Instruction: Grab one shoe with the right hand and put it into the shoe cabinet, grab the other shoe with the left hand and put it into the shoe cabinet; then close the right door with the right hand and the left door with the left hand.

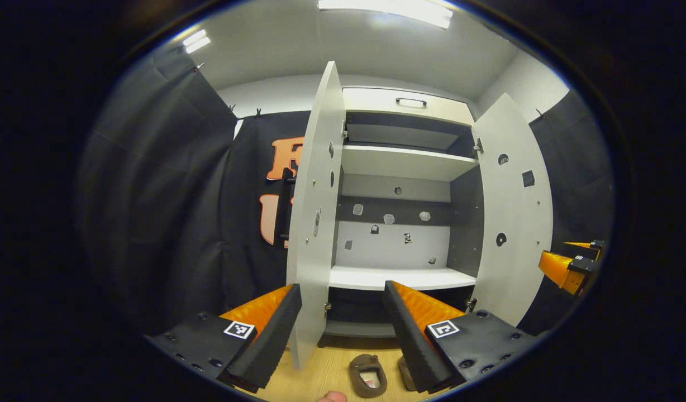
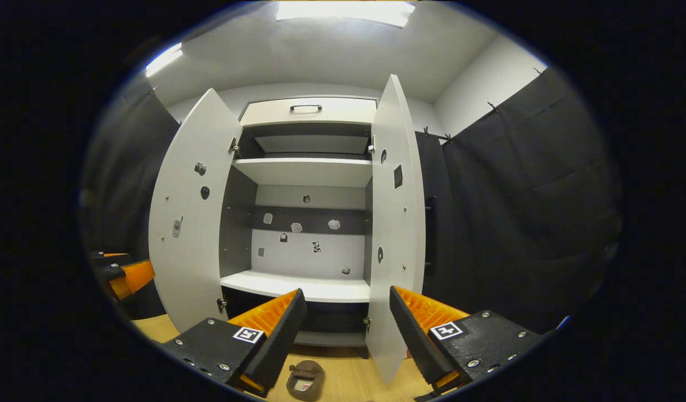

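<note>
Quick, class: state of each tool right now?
Left tool: open, holding nothing.
Right tool: open, holding nothing.

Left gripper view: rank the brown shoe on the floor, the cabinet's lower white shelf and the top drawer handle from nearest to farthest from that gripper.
1. Brown shoe: on the wooden floor just ahead of the left gripper, between its open jaws.
2. Lower white shelf: inside the open cabinet, beyond the shoe.
3. Drawer handle: at the cabinet's top, farthest and highest.
</note>
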Demonstrator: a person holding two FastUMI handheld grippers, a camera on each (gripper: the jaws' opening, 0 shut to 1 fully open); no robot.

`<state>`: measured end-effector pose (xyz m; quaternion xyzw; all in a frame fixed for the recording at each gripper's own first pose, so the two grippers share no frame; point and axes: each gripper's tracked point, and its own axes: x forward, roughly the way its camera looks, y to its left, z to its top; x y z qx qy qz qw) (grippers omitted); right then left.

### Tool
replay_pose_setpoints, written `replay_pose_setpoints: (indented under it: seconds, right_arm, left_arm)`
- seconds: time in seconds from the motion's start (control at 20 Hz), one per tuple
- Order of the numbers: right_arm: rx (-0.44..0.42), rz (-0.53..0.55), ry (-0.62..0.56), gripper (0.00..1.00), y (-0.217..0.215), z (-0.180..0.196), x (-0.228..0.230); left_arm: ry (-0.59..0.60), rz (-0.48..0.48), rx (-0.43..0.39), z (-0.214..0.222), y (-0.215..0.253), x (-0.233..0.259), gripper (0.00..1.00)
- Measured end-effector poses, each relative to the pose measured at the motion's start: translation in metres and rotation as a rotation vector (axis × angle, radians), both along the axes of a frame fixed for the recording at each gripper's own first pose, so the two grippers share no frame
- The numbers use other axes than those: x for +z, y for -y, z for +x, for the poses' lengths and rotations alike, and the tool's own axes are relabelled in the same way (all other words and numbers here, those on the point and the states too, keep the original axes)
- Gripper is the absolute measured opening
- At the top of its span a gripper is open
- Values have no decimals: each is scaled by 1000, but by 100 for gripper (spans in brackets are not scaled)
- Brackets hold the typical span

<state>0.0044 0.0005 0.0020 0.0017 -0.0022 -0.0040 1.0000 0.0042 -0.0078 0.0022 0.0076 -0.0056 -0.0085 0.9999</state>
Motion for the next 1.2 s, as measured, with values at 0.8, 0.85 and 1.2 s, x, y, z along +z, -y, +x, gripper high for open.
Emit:
replay_pose_setpoints:
  seconds: [0.8,0.85,1.2]
  right_arm:
    - [0,-16,34,92,-1,11,7]
    - [5,-20,28,92,-3,13,5]
    - [46,-45,-57,92,-24,44,-41]
  left_arm:
    - [-10,3,-1,5,4,-3,96]
    - [-11,2,0,6,4,-3,96]
    - [-14,0,12,7,2,-5,96]
